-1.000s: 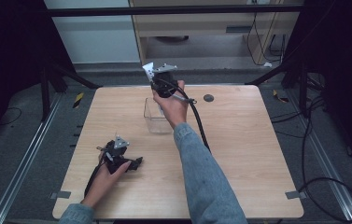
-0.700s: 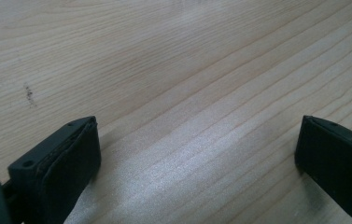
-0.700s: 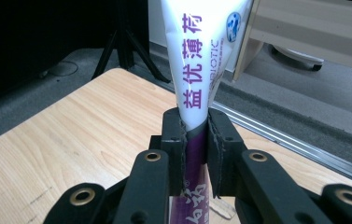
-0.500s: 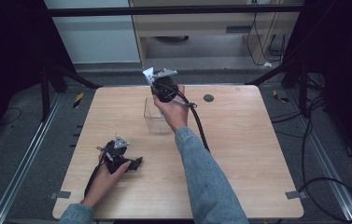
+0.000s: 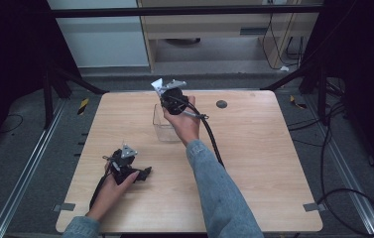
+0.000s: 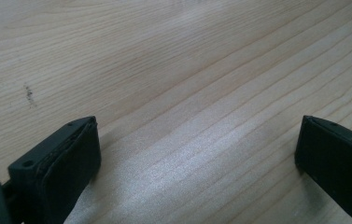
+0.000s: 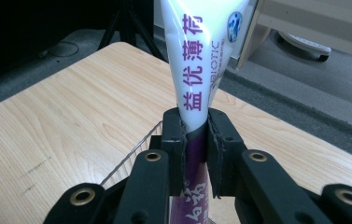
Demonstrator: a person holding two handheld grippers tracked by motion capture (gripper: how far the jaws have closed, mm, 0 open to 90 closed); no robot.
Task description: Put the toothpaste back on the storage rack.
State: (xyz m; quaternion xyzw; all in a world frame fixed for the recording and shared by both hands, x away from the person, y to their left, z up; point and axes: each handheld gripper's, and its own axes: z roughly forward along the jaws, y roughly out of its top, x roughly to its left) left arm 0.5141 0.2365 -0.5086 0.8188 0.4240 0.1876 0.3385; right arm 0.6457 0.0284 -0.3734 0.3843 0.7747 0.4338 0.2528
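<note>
On the pale wooden desk (image 5: 254, 163), ringed by grey floor and dark frames, the right tool (image 7: 194, 135) clamps a white sachet (image 7: 201, 56) above a clear box (image 5: 162, 124), while the left tool (image 6: 197, 158) rests near-left, jaws apart.

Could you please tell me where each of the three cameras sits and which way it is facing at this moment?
High view: above the person's side, looking forward and down on the wooden table; both forearms, left gripper and right gripper show.
Left gripper view: low over the table, looking along its wide-apart jaws at bare wood.
Right gripper view: above the clear container, looking along jaws shut on a white and purple packet.
Shared: the high and right gripper views both show the packet.
</note>
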